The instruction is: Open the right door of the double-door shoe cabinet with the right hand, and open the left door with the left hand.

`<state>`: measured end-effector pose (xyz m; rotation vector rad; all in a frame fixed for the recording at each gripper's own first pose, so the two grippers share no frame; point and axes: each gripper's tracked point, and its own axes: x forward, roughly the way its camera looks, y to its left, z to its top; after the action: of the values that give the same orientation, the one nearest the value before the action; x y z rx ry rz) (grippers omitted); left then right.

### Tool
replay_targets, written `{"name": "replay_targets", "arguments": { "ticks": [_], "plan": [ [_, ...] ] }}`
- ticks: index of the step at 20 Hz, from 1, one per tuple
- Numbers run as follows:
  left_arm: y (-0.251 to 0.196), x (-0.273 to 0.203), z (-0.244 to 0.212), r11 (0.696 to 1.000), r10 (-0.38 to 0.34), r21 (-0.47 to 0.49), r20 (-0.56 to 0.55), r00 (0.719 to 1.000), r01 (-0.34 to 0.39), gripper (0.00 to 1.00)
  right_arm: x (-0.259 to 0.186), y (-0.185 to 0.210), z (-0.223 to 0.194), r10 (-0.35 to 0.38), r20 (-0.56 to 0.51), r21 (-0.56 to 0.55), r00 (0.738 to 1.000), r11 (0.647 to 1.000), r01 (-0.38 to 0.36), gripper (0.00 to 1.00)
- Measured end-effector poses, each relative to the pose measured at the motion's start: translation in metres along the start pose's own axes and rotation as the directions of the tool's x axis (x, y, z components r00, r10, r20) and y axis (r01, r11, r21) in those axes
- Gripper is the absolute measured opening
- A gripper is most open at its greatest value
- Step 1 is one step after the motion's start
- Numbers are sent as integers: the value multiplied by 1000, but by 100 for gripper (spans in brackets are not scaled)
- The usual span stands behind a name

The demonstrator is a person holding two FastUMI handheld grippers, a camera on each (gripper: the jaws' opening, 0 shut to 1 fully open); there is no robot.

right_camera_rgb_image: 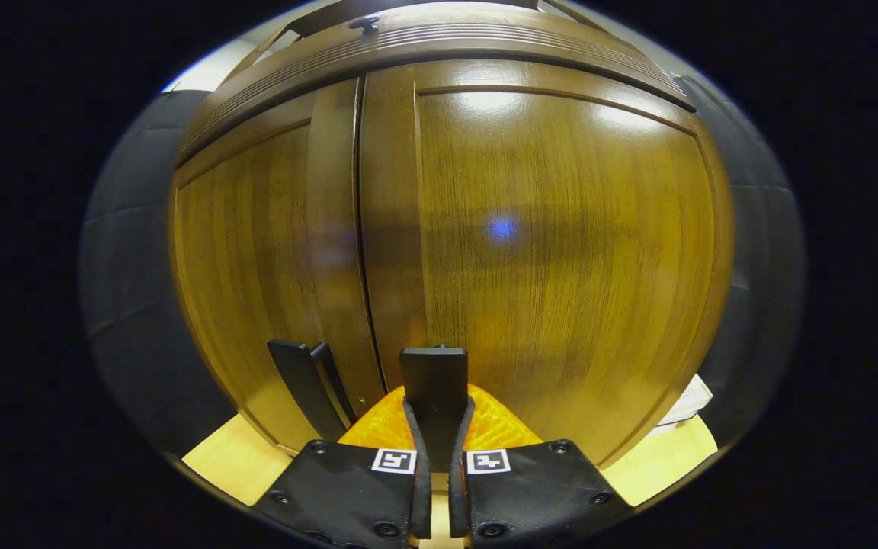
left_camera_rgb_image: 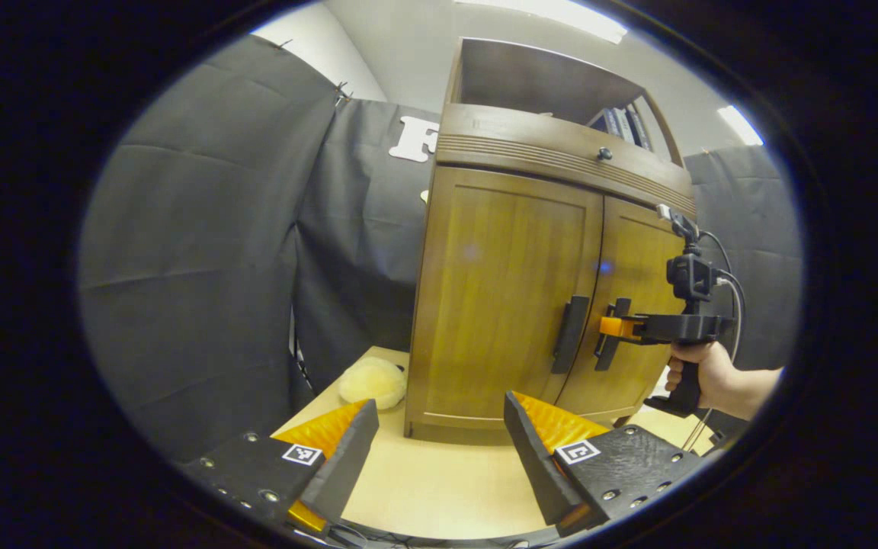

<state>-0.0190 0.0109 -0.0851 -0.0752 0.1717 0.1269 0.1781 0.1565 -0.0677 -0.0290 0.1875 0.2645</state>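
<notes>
1. Right hand-held gripper [right_camera_rgb_image: 436, 457]: fingers drawn narrow, clamped on the right door handle [right_camera_rgb_image: 434, 389], one finger each side. In the left gripper view the same hand-held gripper [left_camera_rgb_image: 613, 326] sits at that handle [left_camera_rgb_image: 611, 333], with a person's hand [left_camera_rgb_image: 702, 374] on its grip.
2. Left hand-held gripper [left_camera_rgb_image: 439, 438]: spread wide, holding nothing, hanging over the tabletop [left_camera_rgb_image: 439, 488], well apart from the cabinet front.
3. Shoe cabinet [left_camera_rgb_image: 530, 252] stands on the tabletop. Count: two doors, left door [left_camera_rgb_image: 496, 297] and right door [left_camera_rgb_image: 637, 305], both flush and closed; two dark vertical handles, the left door handle [left_camera_rgb_image: 570, 334] just beside the centre seam, untouched.
4. One drawer band above the doors with one small dark knob [left_camera_rgb_image: 604, 154]; open shelf on top with a few books [left_camera_rgb_image: 622, 126], exact number hard to make out.
5. One pale soft object [left_camera_rgb_image: 372, 381] on the tabletop left of the cabinet; cannot tell what it is.
6. Right gripper view: cabinet top and base cut off at the edges. Small white item [right_camera_rgb_image: 687, 404] at lower right, partly hidden behind the cabinet corner.
</notes>
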Motion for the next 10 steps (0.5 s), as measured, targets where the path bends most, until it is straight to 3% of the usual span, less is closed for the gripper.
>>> {"name": "replay_targets", "arguments": {
  "ticks": [10],
  "plan": [
    [-5, -6, 6, 998, -52, 23, 11, 999, 52, 95, -30, 0, -7, -15, -5, 1, 1000, 1000, 15, 8]
  ]
}}
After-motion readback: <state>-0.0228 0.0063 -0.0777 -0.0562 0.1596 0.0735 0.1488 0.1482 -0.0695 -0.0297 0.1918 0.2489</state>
